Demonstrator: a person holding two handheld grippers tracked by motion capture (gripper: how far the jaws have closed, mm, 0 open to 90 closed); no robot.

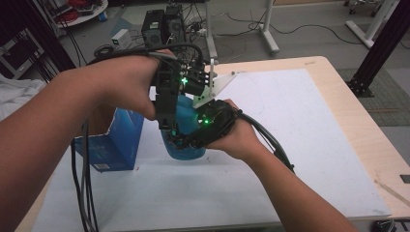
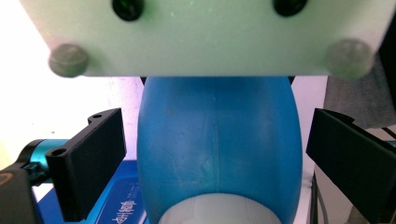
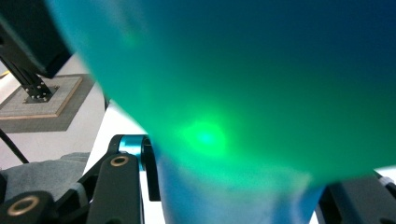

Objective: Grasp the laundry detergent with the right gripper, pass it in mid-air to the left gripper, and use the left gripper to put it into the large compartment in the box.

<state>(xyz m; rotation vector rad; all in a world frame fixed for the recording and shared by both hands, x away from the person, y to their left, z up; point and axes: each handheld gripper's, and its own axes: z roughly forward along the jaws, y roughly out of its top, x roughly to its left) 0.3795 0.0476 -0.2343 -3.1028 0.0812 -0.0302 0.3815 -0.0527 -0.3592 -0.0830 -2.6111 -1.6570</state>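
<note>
A blue rounded bottle point(image 1: 186, 117) is held above the white mat at the middle of the table. My right gripper point(image 1: 189, 141) comes in from the right and is shut on its lower part; in the right gripper view the bottle point(image 3: 233, 93) looms close, glowing green, with the right gripper point(image 3: 233, 205) on either side of its narrow end. My left gripper point(image 1: 168, 126) points down beside the bottle. In the left gripper view the bottle point(image 2: 217, 149) lies between the wide jaws of the left gripper point(image 2: 215, 119), with a gap on each side. A pale grey cap point(image 2: 219, 211) shows at its near end.
An open blue carton point(image 1: 116, 140) stands on the white mat point(image 1: 290, 145) just left of the hands. The right gripper's white plate point(image 2: 205, 37) hangs above the bottle. Cables trail off the table's front. Black equipment point(image 1: 162, 26) sits on the floor beyond the wooden table point(image 1: 358, 111).
</note>
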